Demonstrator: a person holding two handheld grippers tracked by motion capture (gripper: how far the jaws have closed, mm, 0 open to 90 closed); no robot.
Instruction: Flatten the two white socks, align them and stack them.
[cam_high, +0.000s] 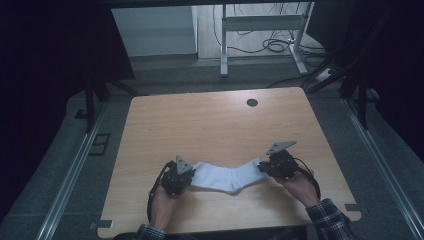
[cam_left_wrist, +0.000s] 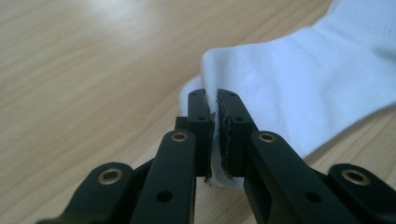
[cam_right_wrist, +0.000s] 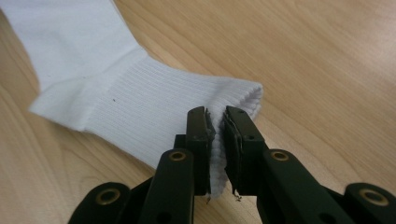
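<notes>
A white sock (cam_high: 226, 176) lies stretched across the near part of the wooden table (cam_high: 210, 125), sagging a little in the middle. My left gripper (cam_high: 186, 179) is shut on its smooth toe end (cam_left_wrist: 261, 79); white fabric shows pinched between the black jaws in the left gripper view, where the gripper (cam_left_wrist: 215, 100) rises from the bottom. My right gripper (cam_high: 263, 168) is shut on the ribbed cuff end (cam_right_wrist: 154, 112), and a fold of cuff is squeezed between the jaws of that gripper (cam_right_wrist: 216, 116). A hand holds each gripper from the table's near edge.
A round cable hole (cam_high: 252, 102) sits near the table's far edge. Beyond the table stand a white desk frame (cam_high: 260, 30) and loose cables (cam_high: 275, 46) on the floor. Metal rails (cam_high: 70, 175) run along both sides of the table.
</notes>
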